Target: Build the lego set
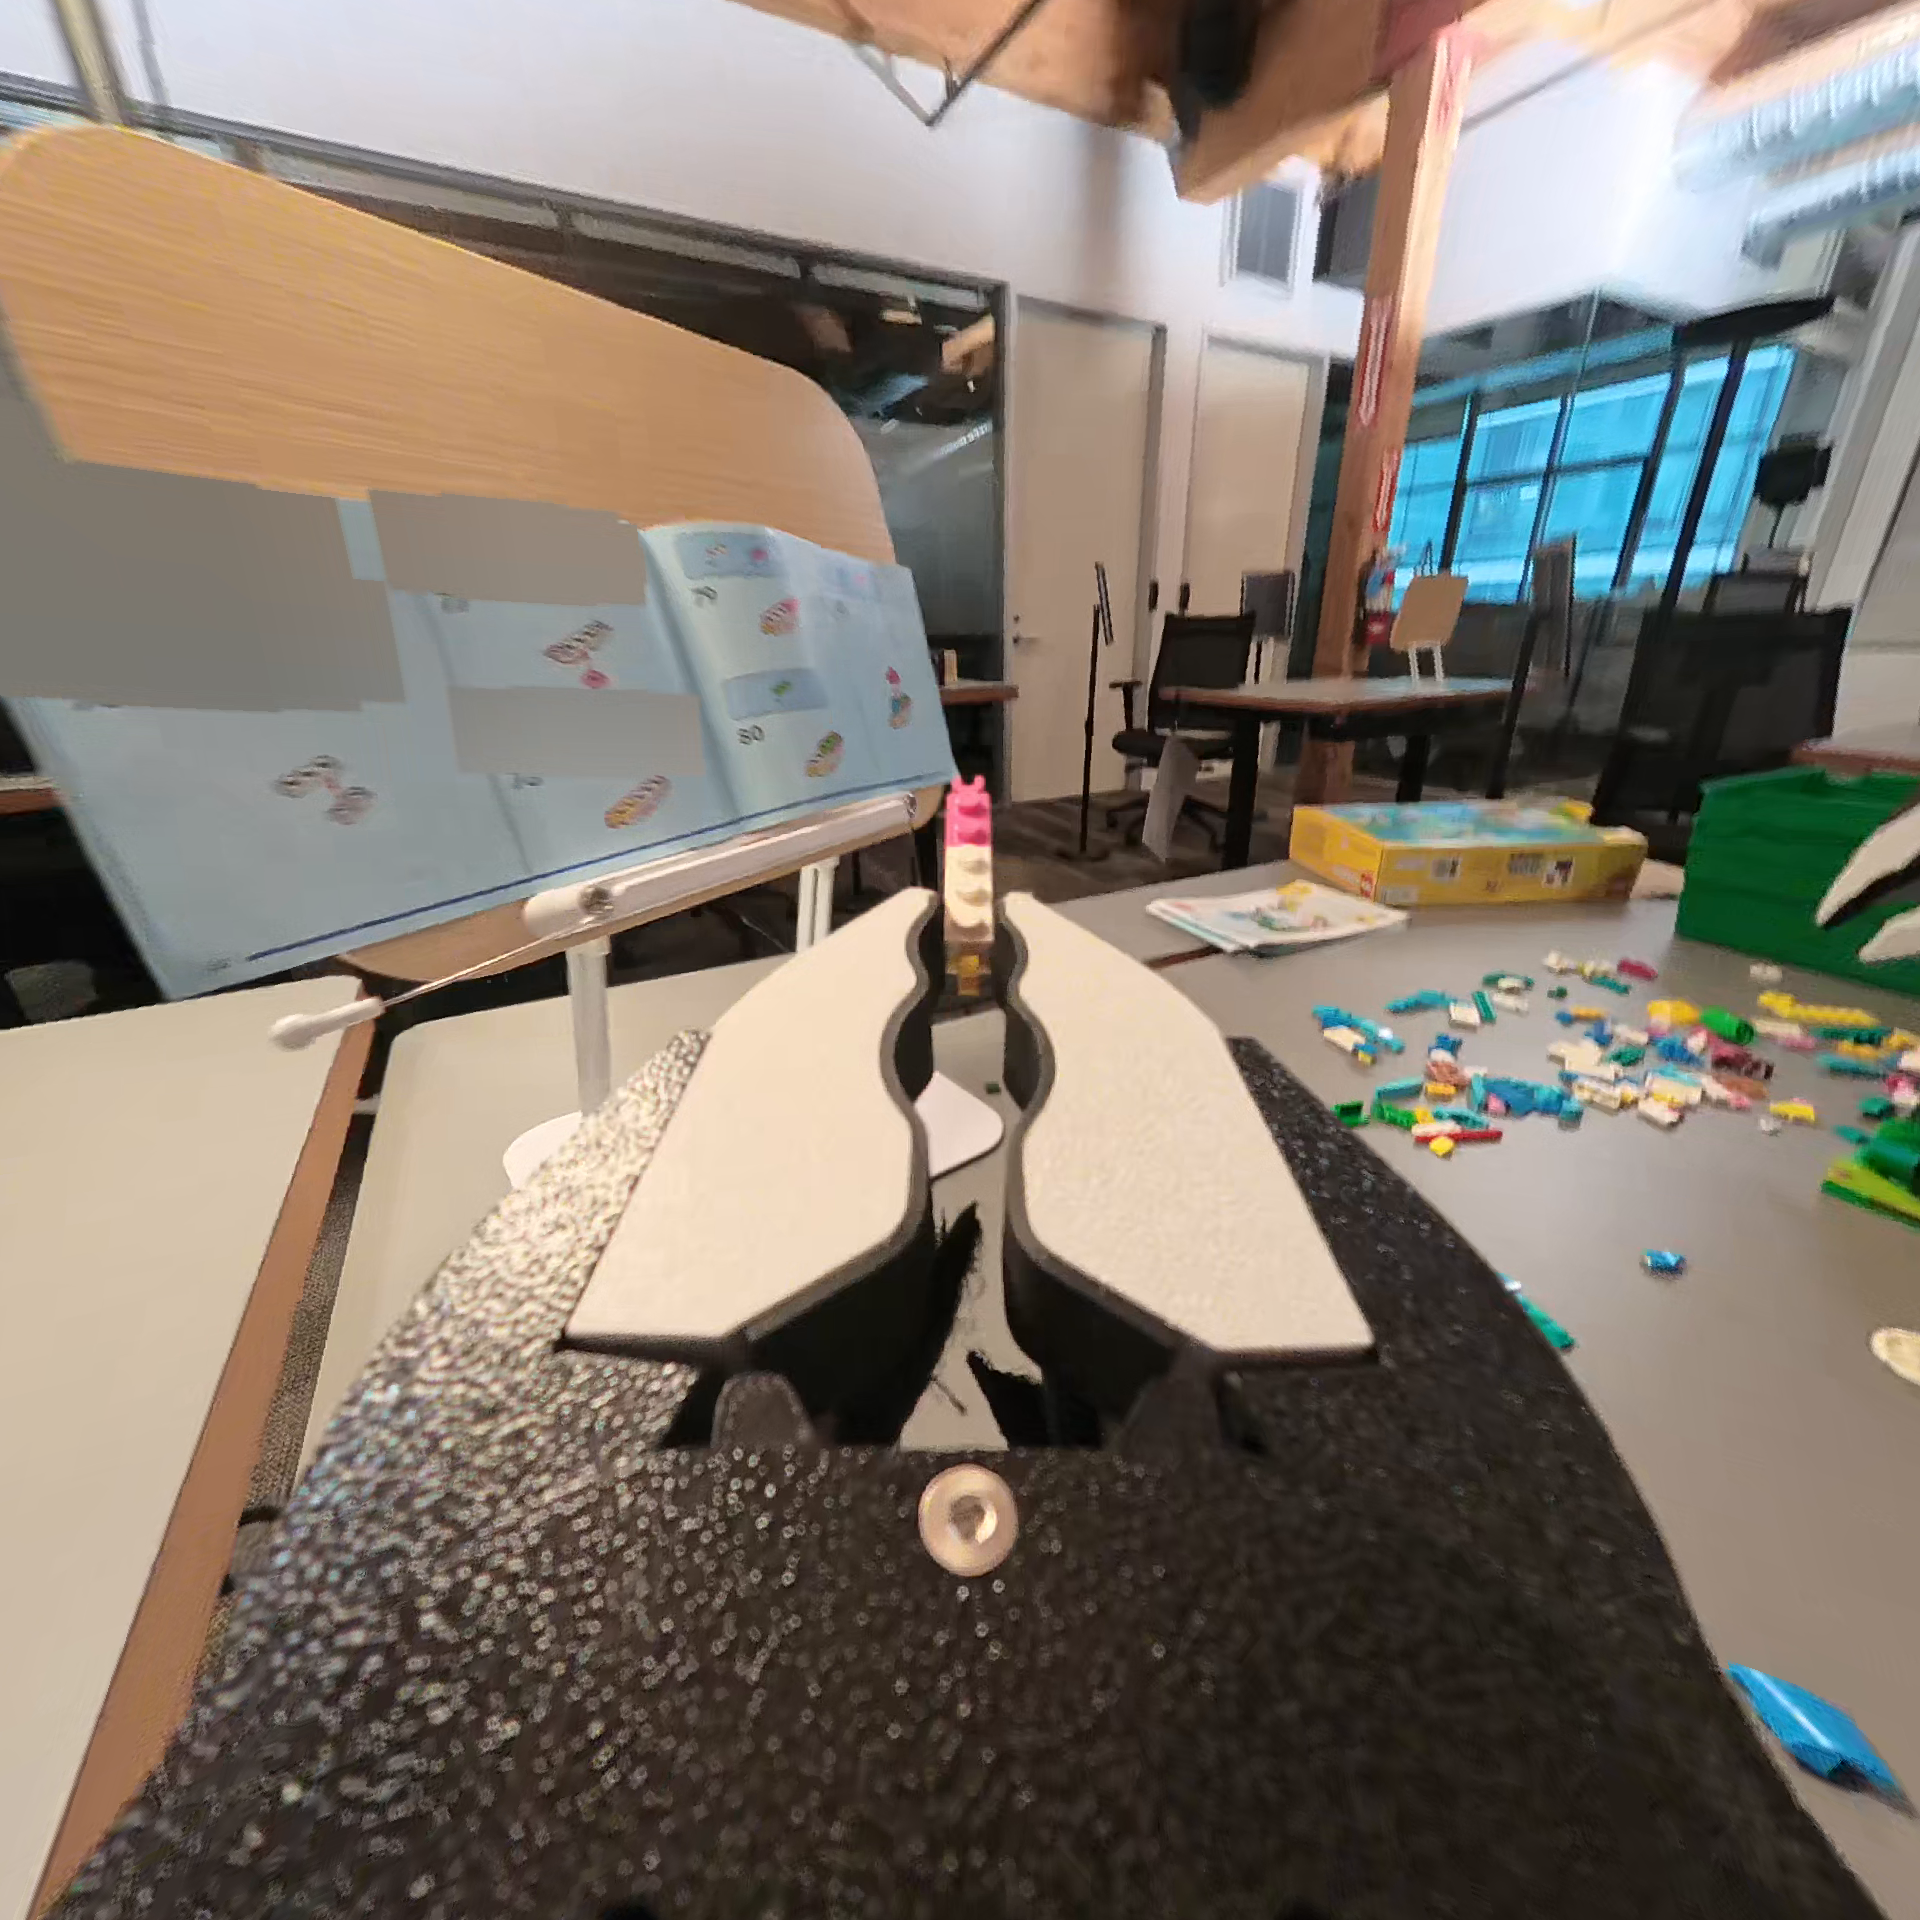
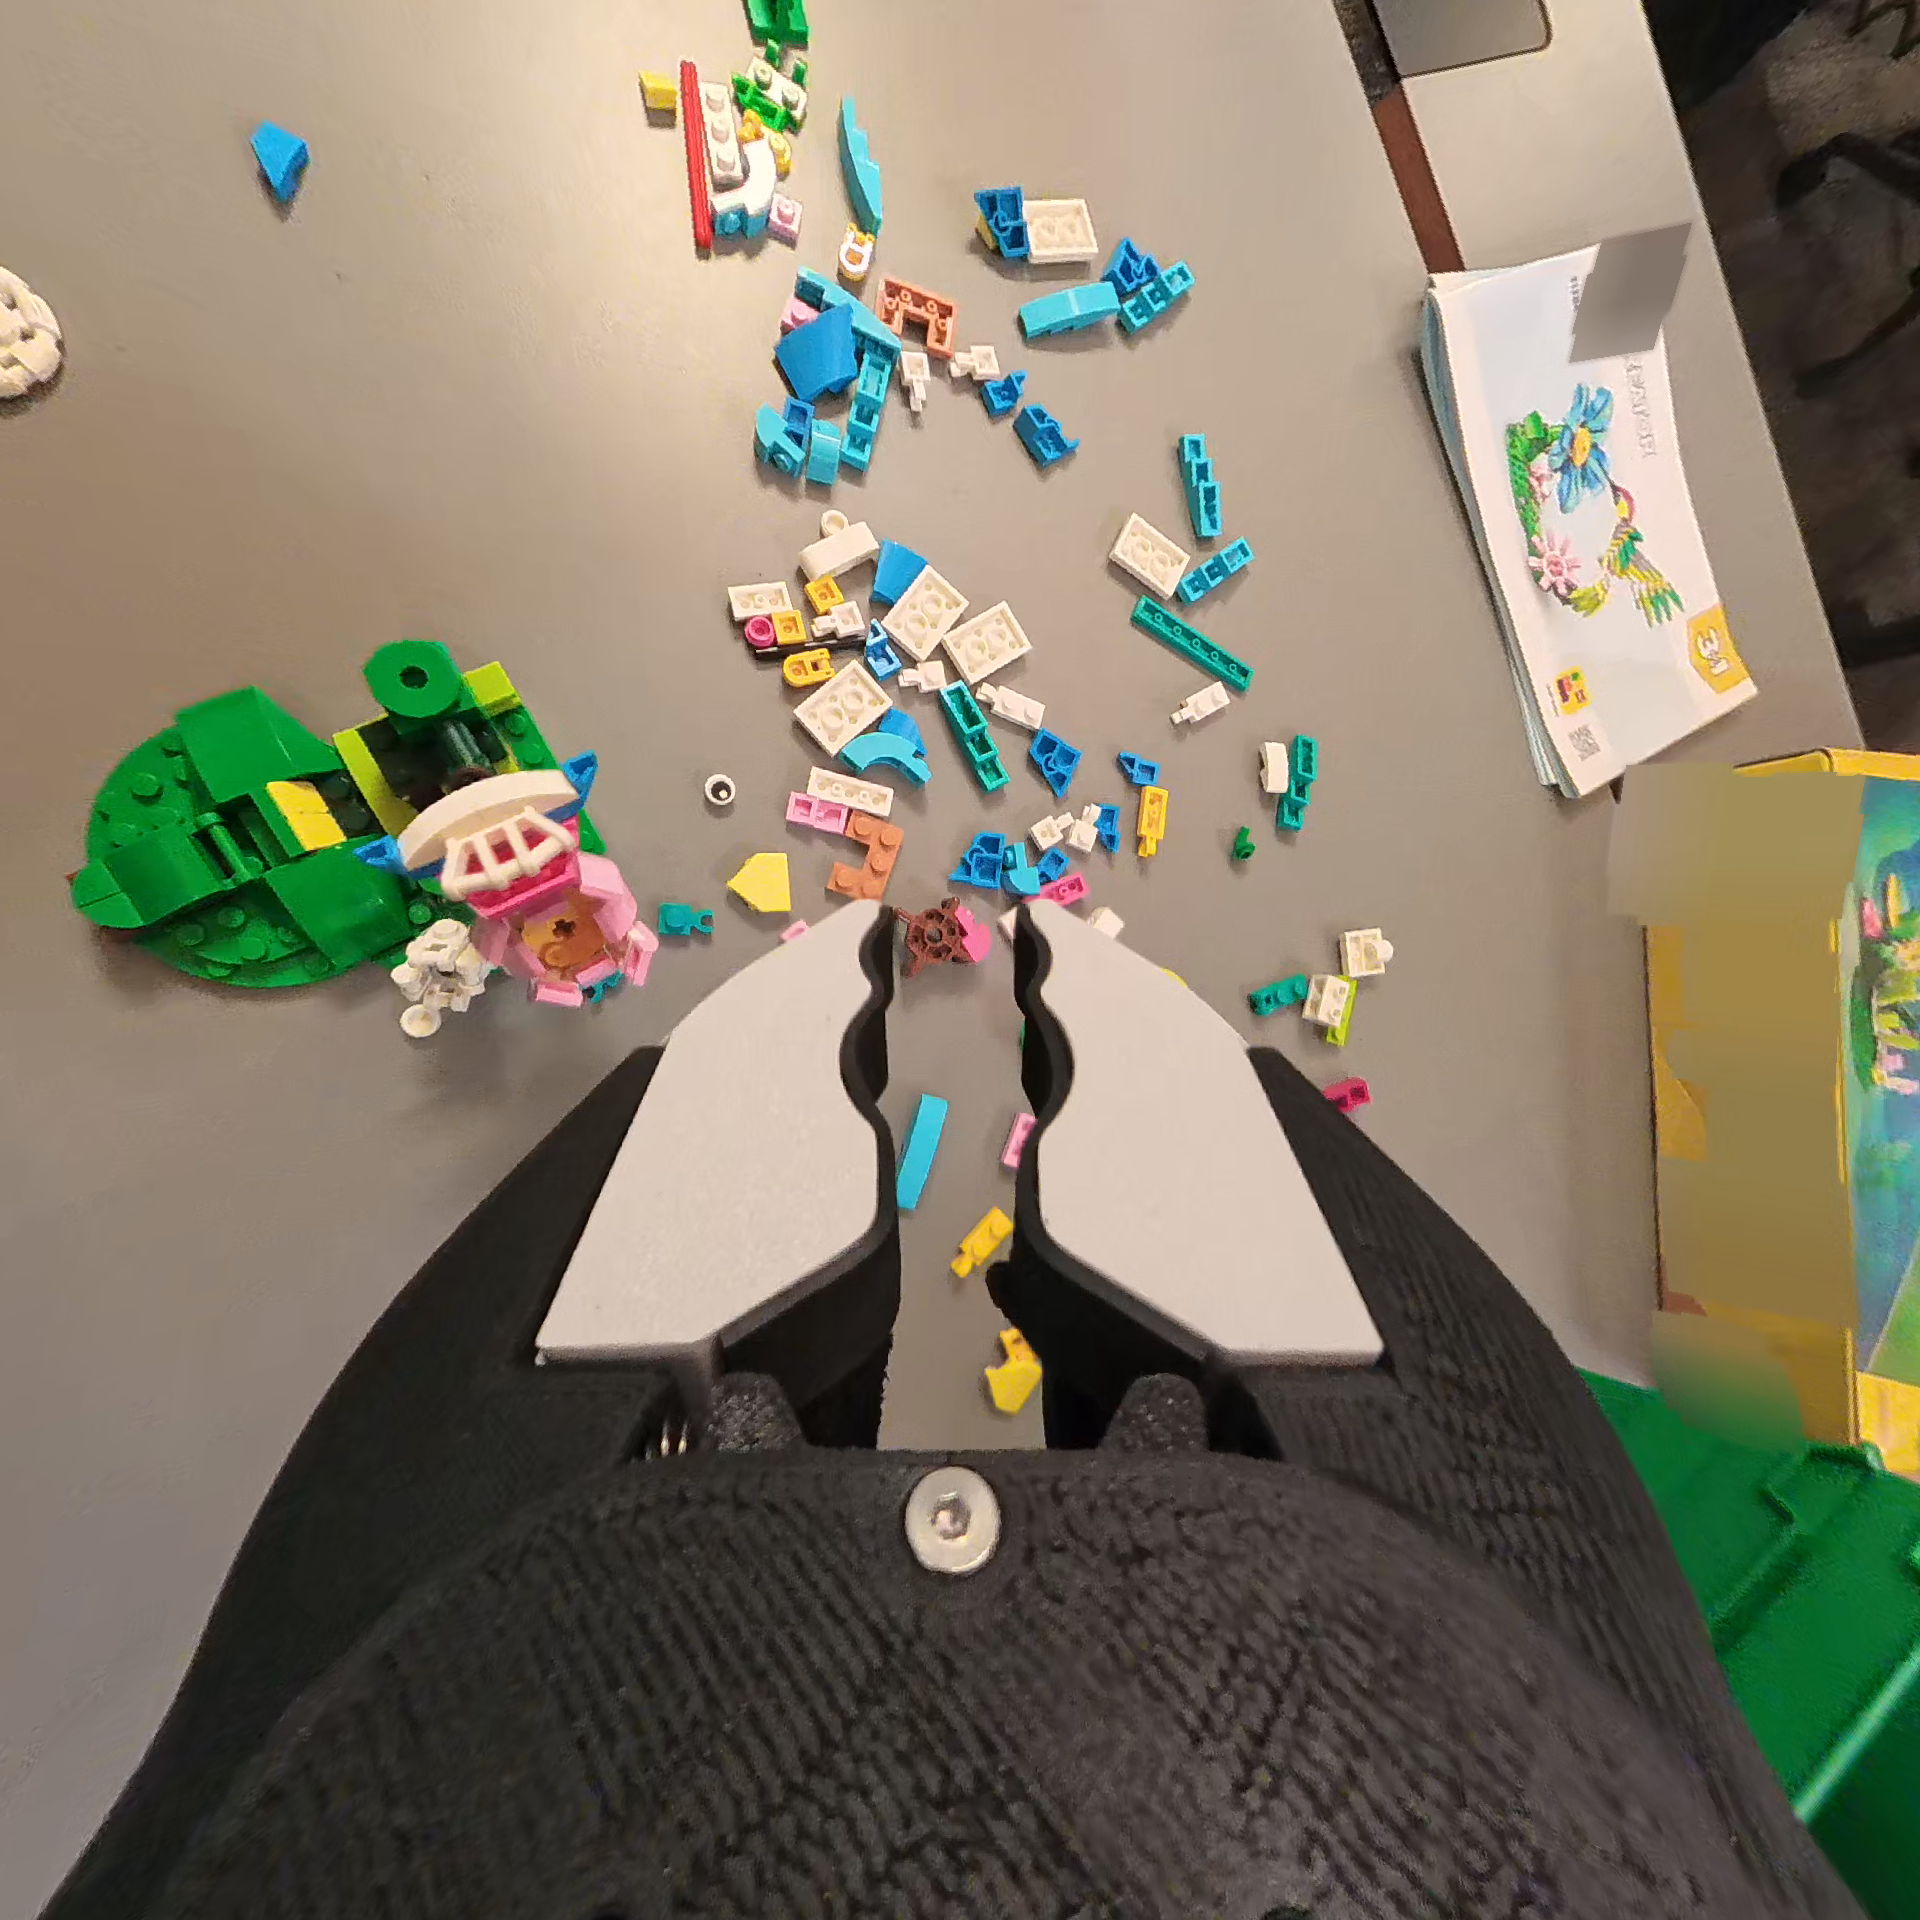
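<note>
Left tongs [image 1: 968, 925] nearly shut, clamped on a small upright brick stack [image 1: 967, 868]: pink on top, cream below, yellow lowest, raised off the grey tabletop [image 1: 1558, 1299]. Behind it, an open instruction booklet [image 1: 540, 717] propped on a wooden stand [image 1: 416, 343]. Right tongs [image 2: 948, 940] parted a little, holding nothing, pointed down over a brown spoked piece [image 2: 932, 938] lying between the tips. Matte grey pads, rough black housings. Scattered around: loose bricks [image 2: 935, 644] in blue, white, teal, pink. To the left, a green studded base [image 2: 239, 842] with a pink and white flower build [image 2: 530, 883]. At right, a stacked manual [image 2: 1579, 520], a yellow box [image 2: 1766, 1091].
</note>
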The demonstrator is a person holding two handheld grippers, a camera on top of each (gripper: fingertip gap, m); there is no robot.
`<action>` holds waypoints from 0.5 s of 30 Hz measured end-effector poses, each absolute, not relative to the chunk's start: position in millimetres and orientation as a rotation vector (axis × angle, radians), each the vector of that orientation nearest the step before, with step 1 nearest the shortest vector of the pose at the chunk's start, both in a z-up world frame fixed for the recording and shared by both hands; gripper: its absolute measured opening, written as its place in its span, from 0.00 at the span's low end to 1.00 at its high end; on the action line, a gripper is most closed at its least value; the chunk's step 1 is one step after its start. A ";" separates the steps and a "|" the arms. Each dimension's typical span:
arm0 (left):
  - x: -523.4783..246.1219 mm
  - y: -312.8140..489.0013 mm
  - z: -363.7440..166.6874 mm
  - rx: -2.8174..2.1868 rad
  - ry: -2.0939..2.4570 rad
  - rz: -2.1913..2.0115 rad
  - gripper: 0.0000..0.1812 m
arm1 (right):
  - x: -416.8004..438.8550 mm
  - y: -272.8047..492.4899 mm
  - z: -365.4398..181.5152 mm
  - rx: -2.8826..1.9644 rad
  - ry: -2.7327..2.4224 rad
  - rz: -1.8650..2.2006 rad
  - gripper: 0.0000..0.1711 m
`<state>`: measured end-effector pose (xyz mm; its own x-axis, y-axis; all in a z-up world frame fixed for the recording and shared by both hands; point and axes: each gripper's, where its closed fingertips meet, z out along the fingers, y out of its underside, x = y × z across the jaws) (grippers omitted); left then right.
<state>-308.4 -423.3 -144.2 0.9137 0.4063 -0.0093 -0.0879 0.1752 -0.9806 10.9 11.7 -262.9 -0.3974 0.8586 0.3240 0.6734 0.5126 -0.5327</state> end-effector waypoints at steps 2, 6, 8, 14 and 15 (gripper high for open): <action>-314.5 -433.2 -143.5 -1.326 -0.314 0.364 0.04 | 15.3 11.7 -261.6 -1.252 -2.184 0.420 0.12; -318.4 -429.3 -149.0 -1.332 -0.327 0.353 0.04 | 25.7 11.2 -258.6 -1.270 -2.175 0.405 0.12; -314.3 -418.4 -151.9 -1.346 -0.310 0.327 0.04 | 32.8 11.2 -256.2 -1.283 -2.171 0.398 0.12; -261.9 -344.1 -168.0 -1.392 -0.178 0.066 0.04 | 66.9 27.2 -249.6 -1.371 -2.142 0.312 0.12; -248.5 -328.9 -175.4 -1.423 -0.141 0.027 0.04 | 74.6 33.2 -248.4 -1.404 -2.122 0.293 0.12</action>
